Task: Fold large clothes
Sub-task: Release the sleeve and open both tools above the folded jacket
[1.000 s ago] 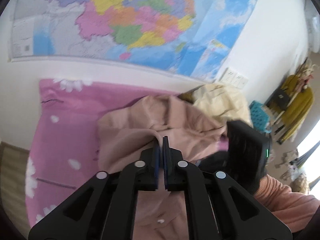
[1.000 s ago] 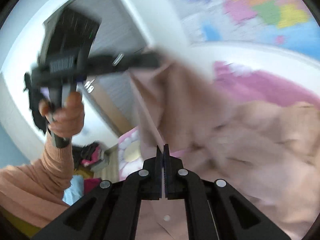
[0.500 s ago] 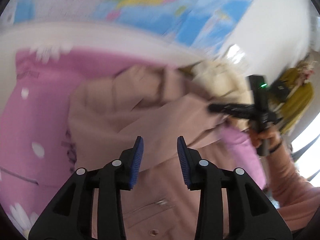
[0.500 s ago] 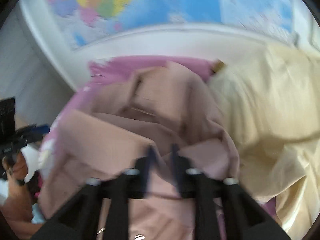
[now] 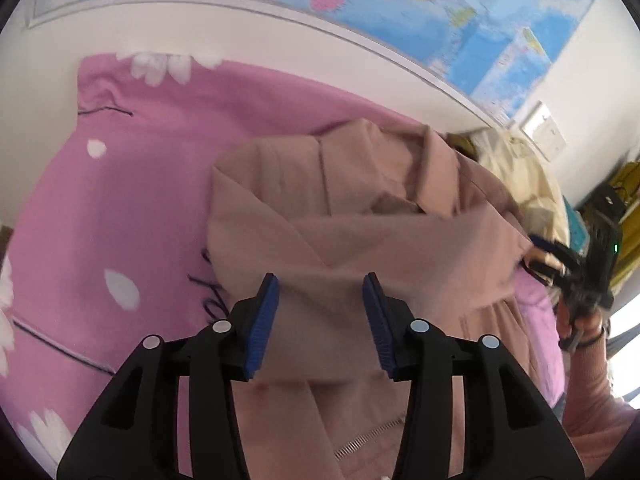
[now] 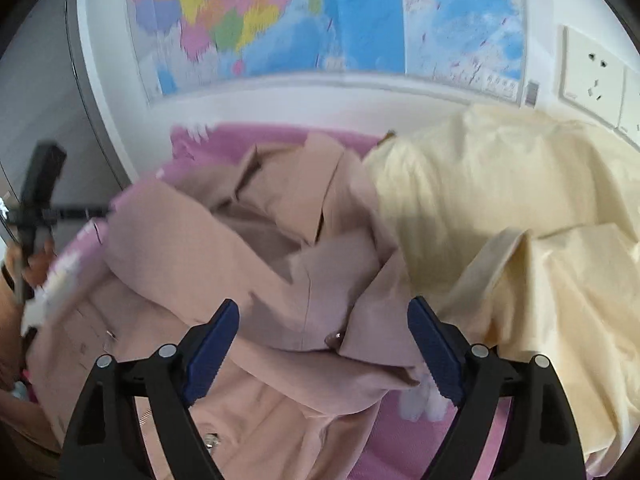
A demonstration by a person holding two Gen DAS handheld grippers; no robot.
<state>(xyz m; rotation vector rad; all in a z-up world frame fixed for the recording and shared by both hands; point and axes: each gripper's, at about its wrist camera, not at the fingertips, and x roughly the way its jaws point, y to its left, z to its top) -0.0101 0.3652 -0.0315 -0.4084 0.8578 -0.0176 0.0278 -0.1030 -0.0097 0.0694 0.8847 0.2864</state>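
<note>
Both grippers dropped the pink coat (image 5: 360,248), now heaped mid-frame on the pink bed cover (image 5: 132,208). Left gripper (image 5: 320,304) and right gripper (image 6: 322,328) have just been opening their jaws; both stand released, gripping nothing.

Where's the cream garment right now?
In the right wrist view the cream garment fills the right side, heaped beside the pink coat, below the wall map.

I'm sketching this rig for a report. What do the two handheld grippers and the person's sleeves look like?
Both the left gripper and the right gripper are black angular frames with silver rivets and ribbed blue pads. One body shows a small green light. The sleeve is peach-pink knit.
</note>
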